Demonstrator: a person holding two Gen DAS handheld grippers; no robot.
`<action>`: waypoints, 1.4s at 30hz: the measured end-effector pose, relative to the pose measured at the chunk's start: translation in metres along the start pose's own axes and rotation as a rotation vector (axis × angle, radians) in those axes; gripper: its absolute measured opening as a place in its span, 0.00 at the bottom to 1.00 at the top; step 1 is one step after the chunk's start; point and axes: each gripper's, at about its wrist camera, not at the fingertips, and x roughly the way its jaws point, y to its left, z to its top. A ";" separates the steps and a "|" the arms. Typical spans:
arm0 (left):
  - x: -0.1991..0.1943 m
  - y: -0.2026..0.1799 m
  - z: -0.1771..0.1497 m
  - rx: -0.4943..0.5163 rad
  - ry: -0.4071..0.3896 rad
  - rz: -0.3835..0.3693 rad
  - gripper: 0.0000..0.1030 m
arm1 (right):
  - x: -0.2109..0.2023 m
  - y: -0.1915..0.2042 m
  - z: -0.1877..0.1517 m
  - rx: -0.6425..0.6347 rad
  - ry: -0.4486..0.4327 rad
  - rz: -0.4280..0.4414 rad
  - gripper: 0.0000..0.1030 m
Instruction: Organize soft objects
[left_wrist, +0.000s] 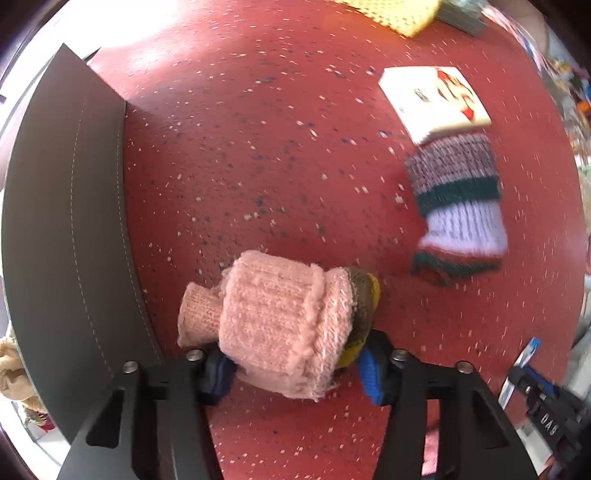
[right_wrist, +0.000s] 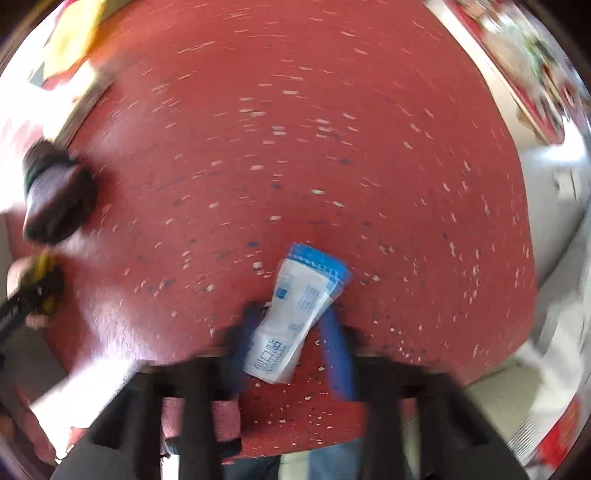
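Observation:
A rolled pink knitted sock (left_wrist: 280, 321) with an olive and yellow end sits between the blue pads (left_wrist: 369, 373) of my left gripper (left_wrist: 295, 373), which is shut on it just above the red speckled table (left_wrist: 258, 147). A striped knitted sock (left_wrist: 458, 206) lies to the right, and shows blurred in the right wrist view (right_wrist: 55, 195). My right gripper (right_wrist: 291, 350) is shut on a white and blue packet (right_wrist: 295, 314) that stays sharp while the table streaks. That gripper also shows at the left wrist view's lower right edge (left_wrist: 532, 387).
A dark grey stitched mat (left_wrist: 74, 221) covers the table's left side. A white box with a red picture (left_wrist: 436, 99) lies beyond the striped sock. A yellow knitted piece (left_wrist: 399, 14) is at the far edge. The table edge (right_wrist: 532, 258) curves close on the right.

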 end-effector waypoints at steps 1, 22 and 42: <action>-0.001 -0.001 -0.001 0.015 0.004 0.005 0.50 | 0.001 0.002 0.000 -0.016 0.011 0.003 0.18; -0.065 0.010 -0.070 0.053 -0.090 -0.097 0.50 | -0.015 0.011 0.037 -0.064 -0.030 0.211 0.64; -0.074 0.019 -0.076 -0.051 -0.088 -0.097 0.50 | 0.017 0.241 0.167 -0.591 -0.134 -0.021 0.76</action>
